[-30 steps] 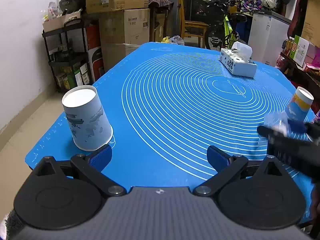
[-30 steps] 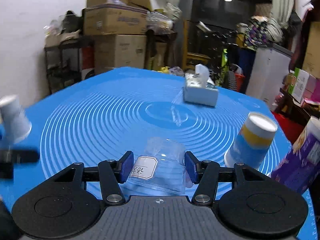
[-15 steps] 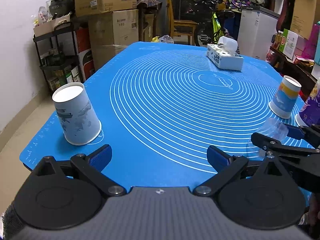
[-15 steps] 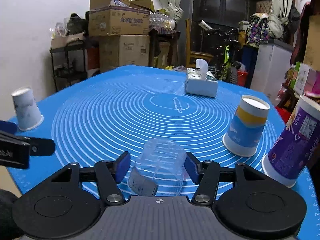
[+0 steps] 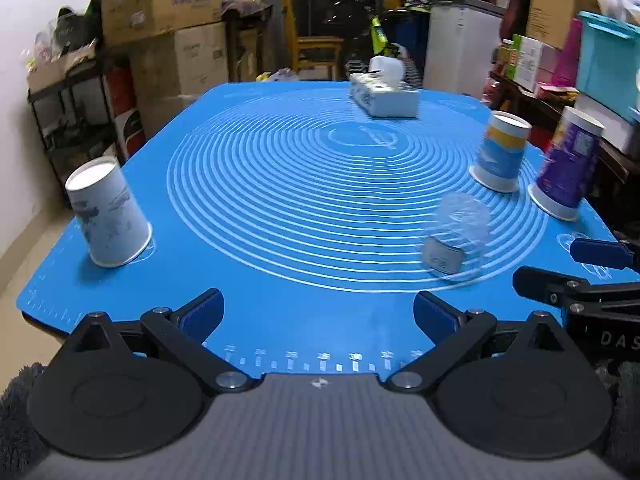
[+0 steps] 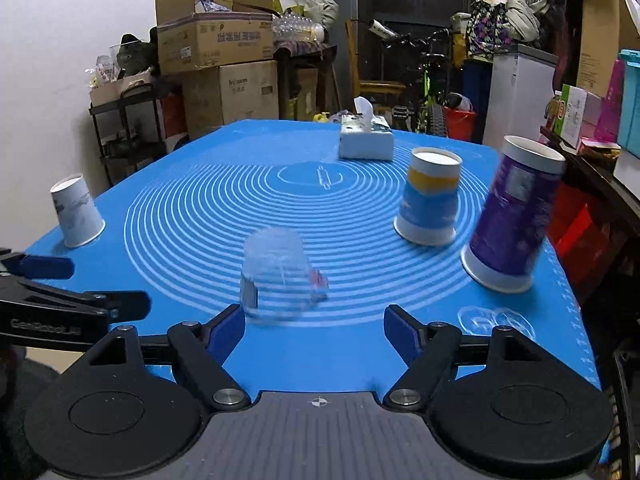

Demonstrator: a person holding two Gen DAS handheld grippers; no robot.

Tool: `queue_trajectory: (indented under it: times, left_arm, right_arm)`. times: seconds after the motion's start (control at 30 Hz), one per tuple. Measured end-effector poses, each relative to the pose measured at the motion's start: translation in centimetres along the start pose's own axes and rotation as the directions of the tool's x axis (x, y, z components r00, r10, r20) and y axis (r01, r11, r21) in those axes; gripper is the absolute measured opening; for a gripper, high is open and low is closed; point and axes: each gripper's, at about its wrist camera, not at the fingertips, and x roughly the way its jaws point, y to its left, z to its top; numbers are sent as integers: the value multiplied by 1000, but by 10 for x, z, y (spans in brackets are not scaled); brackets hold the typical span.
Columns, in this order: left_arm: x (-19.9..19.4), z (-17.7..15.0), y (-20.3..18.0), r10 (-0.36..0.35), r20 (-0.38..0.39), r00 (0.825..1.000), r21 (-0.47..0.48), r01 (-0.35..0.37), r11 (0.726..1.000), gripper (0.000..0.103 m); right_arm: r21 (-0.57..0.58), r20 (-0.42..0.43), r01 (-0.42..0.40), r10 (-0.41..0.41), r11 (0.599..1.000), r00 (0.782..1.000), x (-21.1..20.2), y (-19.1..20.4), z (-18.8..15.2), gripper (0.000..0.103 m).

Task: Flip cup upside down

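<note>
A clear plastic cup (image 6: 278,274) with a small label stands upside down on the blue mat (image 6: 224,160), just ahead of my right gripper (image 6: 316,330), which is open and empty and pulled back from it. The cup also shows in the left wrist view (image 5: 456,238), blurred. My left gripper (image 5: 318,312) is open and empty near the mat's front edge. The right gripper's fingers (image 5: 600,254) show at the right edge of the left wrist view.
Three paper cups stand upside down: a white-blue one (image 5: 108,212) at the left, a blue-yellow one (image 6: 430,196) and a tall purple one (image 6: 514,218) at the right. A tissue box (image 6: 366,140) sits at the back. A clear lid (image 6: 494,320) lies front right.
My right gripper has opened, let go of the clear cup and drawn back; the cup now stands upside down on the mat. My left gripper has also drawn back from the table.
</note>
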Motion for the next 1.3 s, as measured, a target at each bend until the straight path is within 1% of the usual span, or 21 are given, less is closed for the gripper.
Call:
queue_trajectory:
  times: [0.07, 0.2, 0.53, 0.87, 1.3]
  left_arm:
    - [-3, -1, -5, 10, 10, 1000, 7, -10, 1000, 100]
    - [-7, -3, -13, -17, 1, 1000, 27, 17, 999, 100]
    - [-11, -10, -24, -32, -13, 999, 71, 33, 997, 100]
    - [-15, -11, -27, -46, -4, 999, 78, 46, 996, 100]
    - [-14, -12, -27, -41, -15, 999, 81, 42, 996, 100]
  right_arm:
    - [12, -4, 6, -6, 1000, 1000, -6, -3, -4, 80]
    - [30, -6, 26, -26, 999, 1000, -14, -6, -10, 80]
    - [36, -2, 43, -43, 998, 999, -22, -7, -16, 80]
    - [33, -2, 48, -48, 998, 999, -25, -7, -16, 80]
    - [36, -1, 61, -61, 997, 998, -29, -8, -15, 80]
